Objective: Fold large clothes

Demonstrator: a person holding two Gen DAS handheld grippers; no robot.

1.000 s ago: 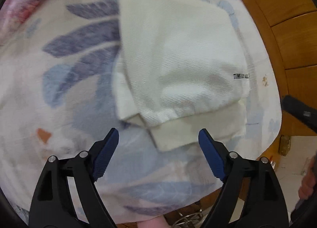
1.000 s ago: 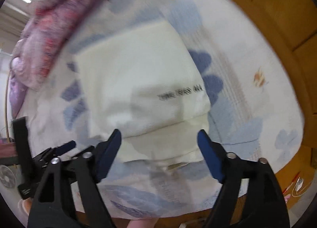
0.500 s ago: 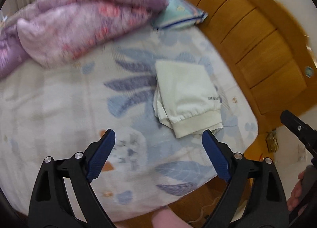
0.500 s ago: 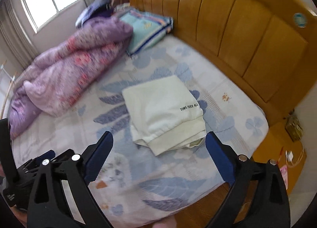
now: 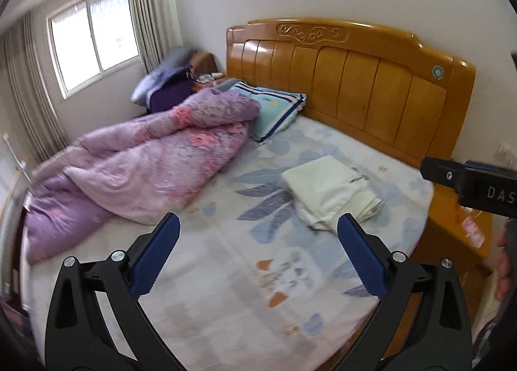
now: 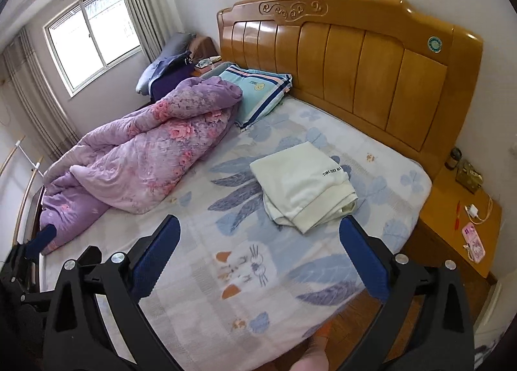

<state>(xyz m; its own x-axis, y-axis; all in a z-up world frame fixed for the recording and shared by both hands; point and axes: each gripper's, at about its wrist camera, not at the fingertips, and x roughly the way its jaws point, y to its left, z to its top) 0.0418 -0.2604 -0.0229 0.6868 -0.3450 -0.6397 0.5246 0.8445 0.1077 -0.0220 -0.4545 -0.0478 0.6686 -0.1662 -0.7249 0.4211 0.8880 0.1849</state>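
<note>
So from the left wrist, the left gripper (image 5: 257,230) hangs wide open and empty, with one folded cream garment (image 5: 329,191) right of centre on the bed sheet (image 5: 226,290), long axis running upper left to lower right. From the right wrist, the right gripper (image 6: 260,232) is spread open too, that same single garment (image 6: 303,185) sitting centre-right with its cuffed end toward the lower right, one purple quilt (image 6: 139,158) bunched at left and one nightstand (image 6: 458,229) at far right.
</note>
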